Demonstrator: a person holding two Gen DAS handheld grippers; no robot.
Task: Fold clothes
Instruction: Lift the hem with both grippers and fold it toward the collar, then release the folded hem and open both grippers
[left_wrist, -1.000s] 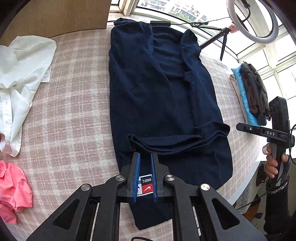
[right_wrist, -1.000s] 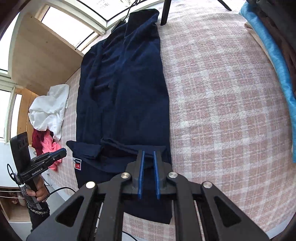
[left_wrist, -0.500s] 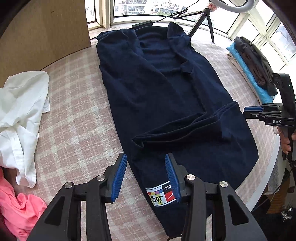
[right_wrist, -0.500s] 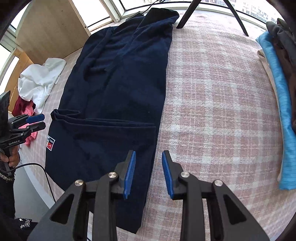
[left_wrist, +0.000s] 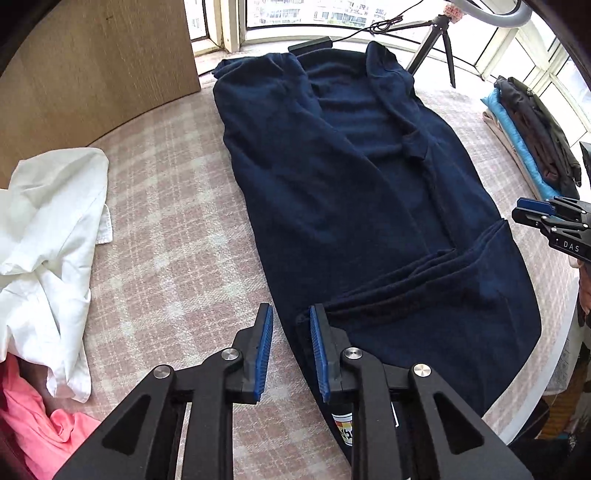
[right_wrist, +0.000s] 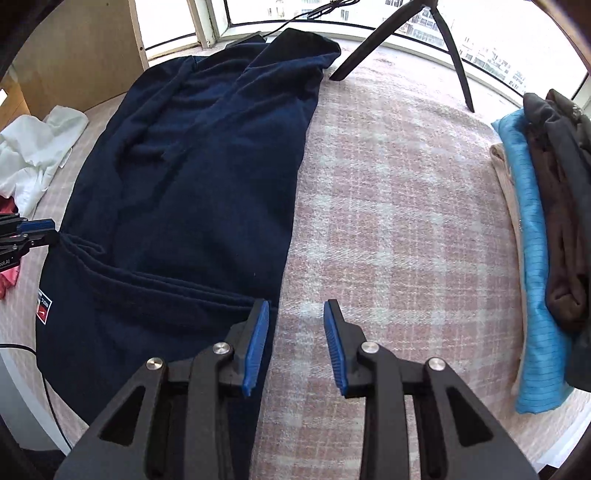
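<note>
Plaid bedcover (right_wrist: 406, 221) w/ navy garment (left_wrist: 351, 203); "DAS" on right claw (right_wrist: 295, 343), both claws apart.

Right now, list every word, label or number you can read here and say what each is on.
"DAS": white letters on the black body of the right gripper.
Patch on the navy garment: blurred in the right wrist view, mostly hidden in the left; unreadable.
"...ot.AI": cut-off white lettering on the left gripper.
</note>
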